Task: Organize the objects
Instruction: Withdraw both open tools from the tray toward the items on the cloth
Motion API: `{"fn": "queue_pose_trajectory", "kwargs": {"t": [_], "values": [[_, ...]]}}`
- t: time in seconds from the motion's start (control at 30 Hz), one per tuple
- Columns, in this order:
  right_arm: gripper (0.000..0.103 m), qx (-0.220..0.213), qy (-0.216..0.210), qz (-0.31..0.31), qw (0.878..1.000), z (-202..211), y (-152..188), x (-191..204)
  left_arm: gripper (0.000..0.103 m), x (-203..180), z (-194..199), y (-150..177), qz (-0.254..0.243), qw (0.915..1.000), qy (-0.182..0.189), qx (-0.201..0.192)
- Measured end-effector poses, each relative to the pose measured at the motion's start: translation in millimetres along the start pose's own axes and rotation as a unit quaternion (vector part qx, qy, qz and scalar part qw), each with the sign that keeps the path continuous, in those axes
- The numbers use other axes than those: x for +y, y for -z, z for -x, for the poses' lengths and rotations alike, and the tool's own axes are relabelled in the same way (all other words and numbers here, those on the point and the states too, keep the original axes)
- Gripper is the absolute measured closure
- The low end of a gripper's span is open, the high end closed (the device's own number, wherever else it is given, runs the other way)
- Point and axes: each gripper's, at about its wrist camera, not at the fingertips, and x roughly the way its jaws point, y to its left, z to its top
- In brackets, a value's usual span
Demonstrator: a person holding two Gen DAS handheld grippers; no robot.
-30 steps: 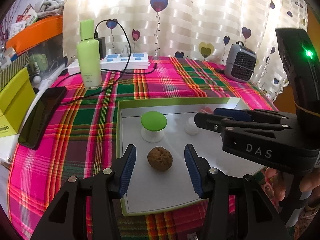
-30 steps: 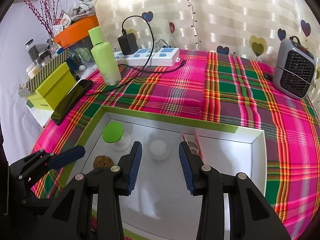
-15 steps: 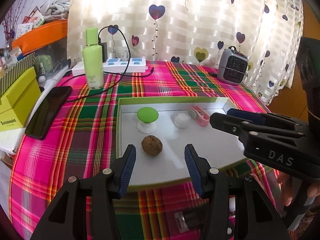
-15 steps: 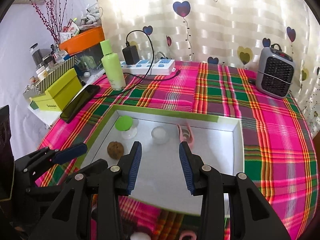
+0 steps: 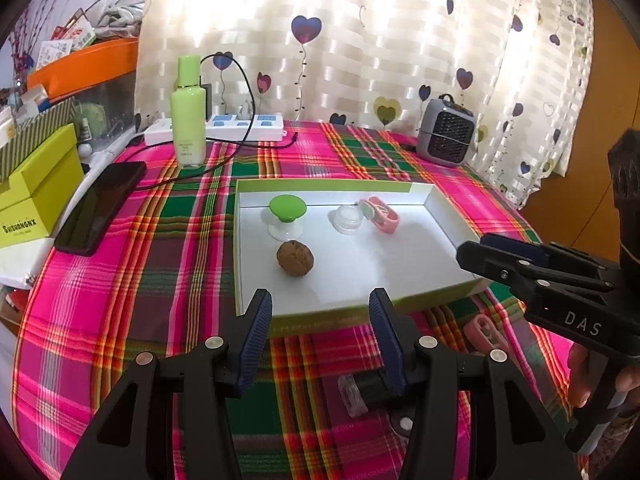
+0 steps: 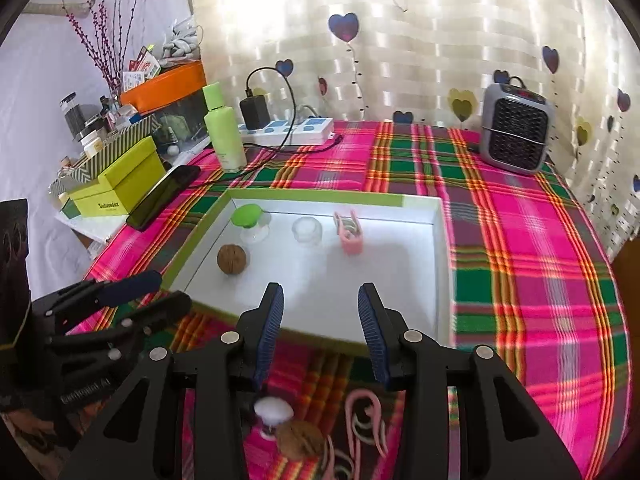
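In the left wrist view, the left gripper [image 5: 320, 334] is seen with its jaws spread wide and nothing between them, held over the plaid tablecloth [image 5: 120, 280] just in front of the near wall of a white tray with a green rim [image 5: 400, 264]. Inside the tray, a brown walnut [image 5: 295, 258] is seen nearest the camera. Behind it a green-capped jar [image 5: 287, 216] stands upright, a small clear jar [image 5: 349, 218] is placed to its right, and a pink clip [image 5: 379, 215] lies just beside that jar. On the cloth near the gripper, a clear-and-black small item [image 5: 354, 394] and another pink piece [image 5: 484, 332] are visible. The right gripper [image 5: 500, 250] is seen from the side at the right edge; its jaw gap cannot be told from here.

In the right wrist view, the right gripper [image 6: 320, 320] is shown with jaws wide apart and empty, over the tray's near wall [image 6: 320, 338]. The walnut [image 6: 231, 259], the green-capped jar [image 6: 248, 220], the clear jar [image 6: 307, 231] and the pink clip [image 6: 349, 236] are seen in the far half of the tray. Outside the tray, below the fingers, a white-capped item [image 6: 274, 412], a second walnut [image 6: 300, 442] and a pink hook [image 6: 366, 420] lie on the cloth. The left gripper [image 6: 136, 296] is seen at the left.
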Motion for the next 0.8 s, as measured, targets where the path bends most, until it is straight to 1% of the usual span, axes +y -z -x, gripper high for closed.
{"fn": "queue_pose_trajectory", "kwargs": {"t": [0.2,0.3,0.4,0.47,0.6,0.8], "values": [[0.063,0.001,0.010,-0.003,1.000,16.0,19.6,-6.9,0.053,-1.0,5.8,11.1,-0.001,0.9999,0.014,0.007],[0.063,0.004,0.010,0.001,1.000,22.0,30.1,-8.6,0.053,-4.0,8.6,16.6,-0.008,0.9997,0.021,0.009],[0.063,0.007,0.021,0.005,1.000,26.8,37.6,-10.4,0.053,-5.7,12.4,20.7,-0.011,0.9994,0.031,0.010],[0.063,0.006,0.021,0.003,1.000,31.2,42.7,-12.6,0.053,-6.6,14.0,24.4,-0.016,0.9991,0.039,0.012],[0.063,0.007,0.021,0.001,1.000,39.0,55.3,-15.6,0.053,-8.1,14.5,30.1,-0.023,0.9986,0.042,0.021],[0.063,0.019,0.023,0.005,1.000,43.8,71.7,-18.7,0.053,-6.9,15.6,36.7,-0.019,0.9983,0.048,0.026]]}}
